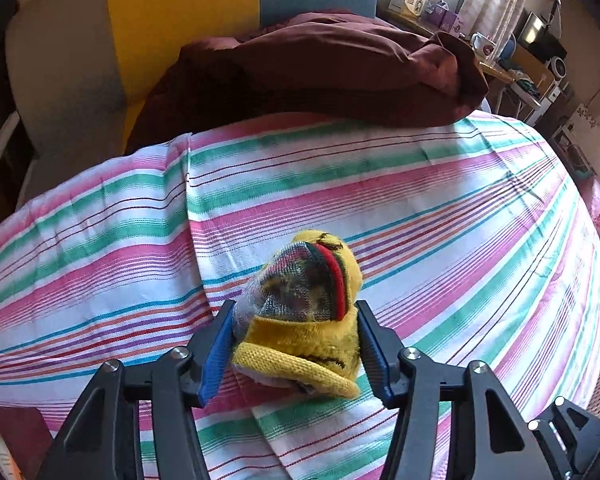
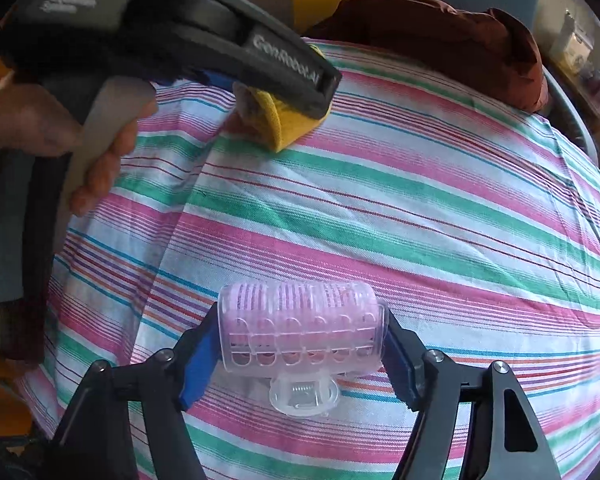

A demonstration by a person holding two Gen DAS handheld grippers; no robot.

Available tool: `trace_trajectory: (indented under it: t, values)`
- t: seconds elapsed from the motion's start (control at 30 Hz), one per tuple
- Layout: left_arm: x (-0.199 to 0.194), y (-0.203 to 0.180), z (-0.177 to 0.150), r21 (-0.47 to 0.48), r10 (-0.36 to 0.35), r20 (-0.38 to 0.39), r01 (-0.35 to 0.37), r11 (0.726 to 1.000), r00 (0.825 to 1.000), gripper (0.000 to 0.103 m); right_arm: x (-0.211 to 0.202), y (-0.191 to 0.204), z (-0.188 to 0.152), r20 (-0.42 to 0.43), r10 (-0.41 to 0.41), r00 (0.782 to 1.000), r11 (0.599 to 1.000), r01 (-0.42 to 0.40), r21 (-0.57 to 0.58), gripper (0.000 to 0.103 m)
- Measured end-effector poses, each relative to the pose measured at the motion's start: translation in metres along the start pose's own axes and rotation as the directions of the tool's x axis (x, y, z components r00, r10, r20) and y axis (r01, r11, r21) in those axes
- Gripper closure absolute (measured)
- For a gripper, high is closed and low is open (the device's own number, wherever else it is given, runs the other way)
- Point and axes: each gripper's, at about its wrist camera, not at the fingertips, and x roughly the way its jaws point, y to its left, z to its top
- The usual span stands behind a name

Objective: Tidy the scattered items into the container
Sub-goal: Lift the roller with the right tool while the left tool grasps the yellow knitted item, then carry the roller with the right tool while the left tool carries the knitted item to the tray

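A yellow sock with a red-and-green band and a mesh patch lies on the striped bedsheet. My left gripper points down over it, and its blue pads press the sock's two sides. In the right wrist view a clear pink hair roller with a clip rests on the sheet, and my right gripper is shut on its two ends. That view also shows the sock under the left gripper at the upper left, held by a hand. No container is in view.
A dark red crumpled pillow or cloth lies at the far end of the bed. Behind it stand yellow and blue panels. A cluttered side table with a mug and boxes is at the far right.
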Motion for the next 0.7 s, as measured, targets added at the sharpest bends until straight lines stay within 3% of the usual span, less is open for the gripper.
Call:
trace_trajectory:
  t: [0.33, 0.7]
  values:
    - [-0.01, -0.015, -0.019, 0.077, 0.092, 0.054, -0.096, 0.992, 0.994, 0.059, -0.007, 0.002, -0.001, 0.009, -0.01, 1.0, 1.0, 0.011, -0.019, 0.034]
    - [-0.027, -0.014, -0.046, 0.038, 0.118, 0.028, -0.119, 0.992, 0.993, 0.064, -0.015, 0.004, -0.002, 0.017, -0.025, 1.0, 0.999, 0.026, -0.037, 0.034]
